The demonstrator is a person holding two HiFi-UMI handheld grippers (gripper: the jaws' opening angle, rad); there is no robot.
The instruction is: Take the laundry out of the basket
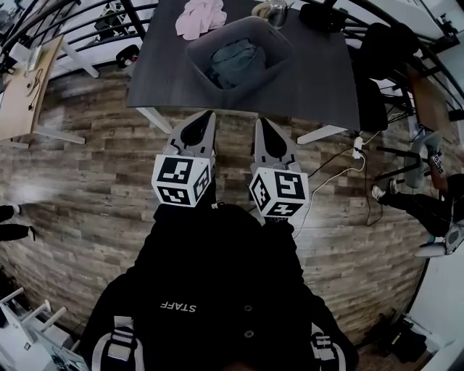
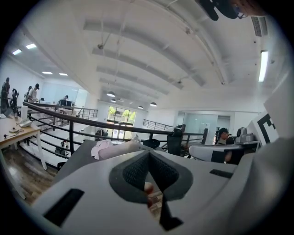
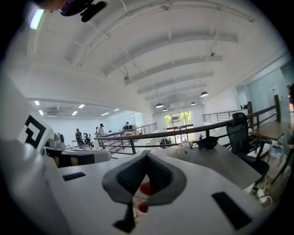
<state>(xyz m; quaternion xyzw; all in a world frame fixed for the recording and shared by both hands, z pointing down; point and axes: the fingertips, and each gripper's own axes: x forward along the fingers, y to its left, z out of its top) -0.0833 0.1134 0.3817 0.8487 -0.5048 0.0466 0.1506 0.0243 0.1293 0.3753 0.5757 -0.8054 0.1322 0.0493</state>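
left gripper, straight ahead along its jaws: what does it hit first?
Probably the near wall of the grey basket. The left gripper, shut and empty, points at it from over the wood floor. Its height is unclear; if it is low, the edge of the table comes first.

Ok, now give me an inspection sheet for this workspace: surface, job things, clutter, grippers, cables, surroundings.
Surface: dark grey table on a wood-plank floor.
Job's things: grey basket on the table with blue-grey laundry inside; pink garment lies on the table beyond the basket's left corner.
Clutter: clear vessel and black object at the table's far edge.
Grippers: left gripper and right gripper side by side over the floor, short of the table; jaws of both together, nothing held.
Cables: white cable on the floor near the table's right leg.
Surroundings: black chair right of the table; railing beyond; a person's legs at right.
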